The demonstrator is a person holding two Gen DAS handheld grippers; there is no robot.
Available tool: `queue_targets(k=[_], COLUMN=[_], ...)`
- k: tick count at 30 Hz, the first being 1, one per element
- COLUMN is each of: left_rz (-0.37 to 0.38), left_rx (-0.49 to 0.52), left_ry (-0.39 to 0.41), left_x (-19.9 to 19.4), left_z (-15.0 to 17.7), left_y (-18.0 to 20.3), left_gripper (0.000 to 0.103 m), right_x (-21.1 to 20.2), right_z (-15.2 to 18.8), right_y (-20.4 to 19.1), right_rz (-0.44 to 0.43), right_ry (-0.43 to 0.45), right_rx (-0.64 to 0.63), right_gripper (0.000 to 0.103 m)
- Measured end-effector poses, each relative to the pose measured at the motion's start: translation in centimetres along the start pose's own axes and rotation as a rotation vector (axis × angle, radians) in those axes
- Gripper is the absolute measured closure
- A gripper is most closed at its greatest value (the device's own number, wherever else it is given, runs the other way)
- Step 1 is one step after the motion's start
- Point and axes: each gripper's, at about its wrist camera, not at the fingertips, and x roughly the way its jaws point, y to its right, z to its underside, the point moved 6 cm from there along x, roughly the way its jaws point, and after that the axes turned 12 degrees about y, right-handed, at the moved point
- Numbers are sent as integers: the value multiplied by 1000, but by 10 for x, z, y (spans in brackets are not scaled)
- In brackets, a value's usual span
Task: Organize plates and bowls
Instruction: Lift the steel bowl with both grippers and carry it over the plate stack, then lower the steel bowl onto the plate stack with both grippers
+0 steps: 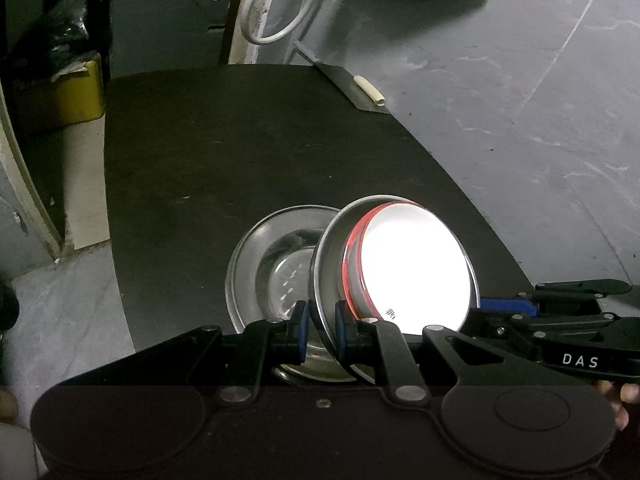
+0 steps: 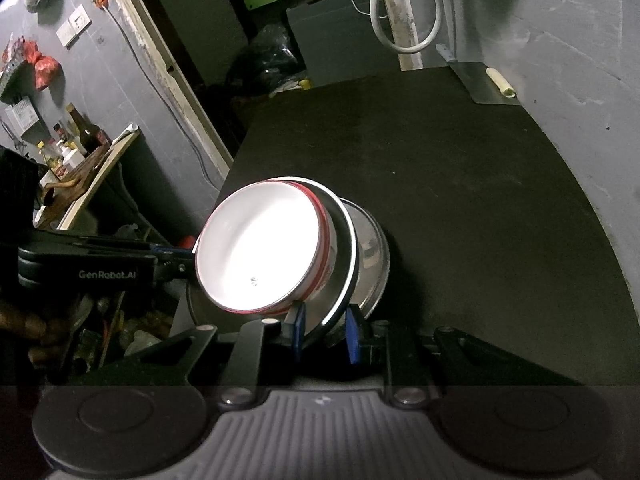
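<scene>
Left wrist view: left gripper (image 1: 322, 326) fingers clamp steel plate (image 1: 326, 280) rim.
Plate: tilted steeply over steel bowl (image 1: 272, 264) on worktop (image 1: 240, 140).
Contents: white red-rimmed bowl (image 1: 416, 268) nested inside.
Right gripper (image 2: 324, 332): pinches plate rim too.

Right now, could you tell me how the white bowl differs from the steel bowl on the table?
The white bowl has a red rim and bright inside; the steel bowl is bare grey metal. The white bowl sits tilted in a steel plate gripped by both tongs; the steel bowl rests flat on the black table. Both are round.
</scene>
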Motion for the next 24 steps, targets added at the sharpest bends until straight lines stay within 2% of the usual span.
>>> queue_targets(k=[24], left_rz=[-15], left_rx=[-21], left_ry=[-21], left_x=[11], left_z=[-1], left_y=[-18], left_gripper=[89], right_x=[24], right_z=[-6], right_y=[-9], right_rz=[9], right_ry=[-26], right_rx=[-2], right_gripper=[79])
